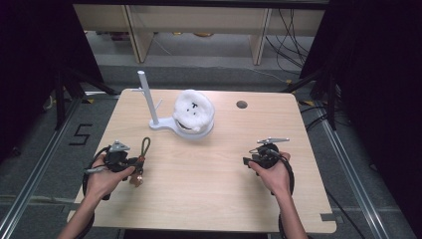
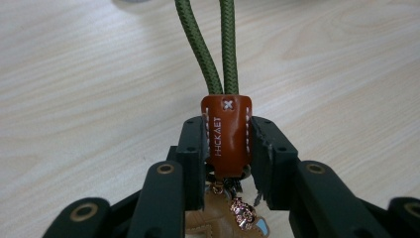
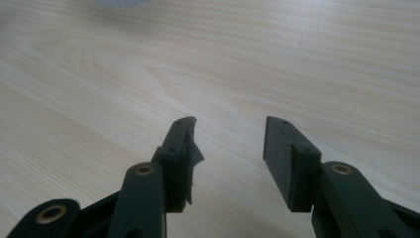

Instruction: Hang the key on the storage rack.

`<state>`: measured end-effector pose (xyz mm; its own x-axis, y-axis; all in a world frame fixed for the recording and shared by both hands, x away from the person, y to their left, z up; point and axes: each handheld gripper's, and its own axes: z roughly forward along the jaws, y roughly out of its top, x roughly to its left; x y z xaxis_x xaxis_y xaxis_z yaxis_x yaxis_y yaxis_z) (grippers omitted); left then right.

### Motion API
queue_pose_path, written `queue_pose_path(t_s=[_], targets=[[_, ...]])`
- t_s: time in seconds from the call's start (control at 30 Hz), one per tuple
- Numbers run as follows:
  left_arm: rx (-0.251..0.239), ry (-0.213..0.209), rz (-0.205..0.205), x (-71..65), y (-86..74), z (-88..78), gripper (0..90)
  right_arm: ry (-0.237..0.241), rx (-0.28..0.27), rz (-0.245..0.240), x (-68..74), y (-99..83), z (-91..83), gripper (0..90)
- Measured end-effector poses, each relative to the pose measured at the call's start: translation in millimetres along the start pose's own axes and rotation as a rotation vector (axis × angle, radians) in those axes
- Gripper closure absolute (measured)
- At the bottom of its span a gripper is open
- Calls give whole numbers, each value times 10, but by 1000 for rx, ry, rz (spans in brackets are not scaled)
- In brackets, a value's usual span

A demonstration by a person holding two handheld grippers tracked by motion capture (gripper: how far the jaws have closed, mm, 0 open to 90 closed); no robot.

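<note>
Now left gripper [image 2: 229,144] fingers pinching the keychain's brown leather tab [image 2: 227,135], right gripper [image 3: 228,148] fingers spread, empty.

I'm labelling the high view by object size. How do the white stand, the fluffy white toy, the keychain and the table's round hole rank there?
Largest to smallest as they look:
1. white stand and fluffy white toy: too alike to rank
2. keychain
3. round hole
</note>
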<state>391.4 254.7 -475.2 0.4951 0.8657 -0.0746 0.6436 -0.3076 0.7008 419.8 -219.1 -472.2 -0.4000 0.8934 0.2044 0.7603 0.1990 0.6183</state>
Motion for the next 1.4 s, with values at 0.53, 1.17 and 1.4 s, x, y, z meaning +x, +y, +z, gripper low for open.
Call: queue_pose_path(t_s=[0.53, 1.17, 1.4], targets=[[-218, 38, -54, -22, -11, -110, 676, 14, -16, -12, -8, -3, 9, 556], [-341, 72, -69, -11, 72, -225, 677, 4, -26, 12, 10, -5, -1, 555], [-363, 80, -70, 2, 107, -260, 677, 7, -25, 34, 40, -9, -6, 553]])
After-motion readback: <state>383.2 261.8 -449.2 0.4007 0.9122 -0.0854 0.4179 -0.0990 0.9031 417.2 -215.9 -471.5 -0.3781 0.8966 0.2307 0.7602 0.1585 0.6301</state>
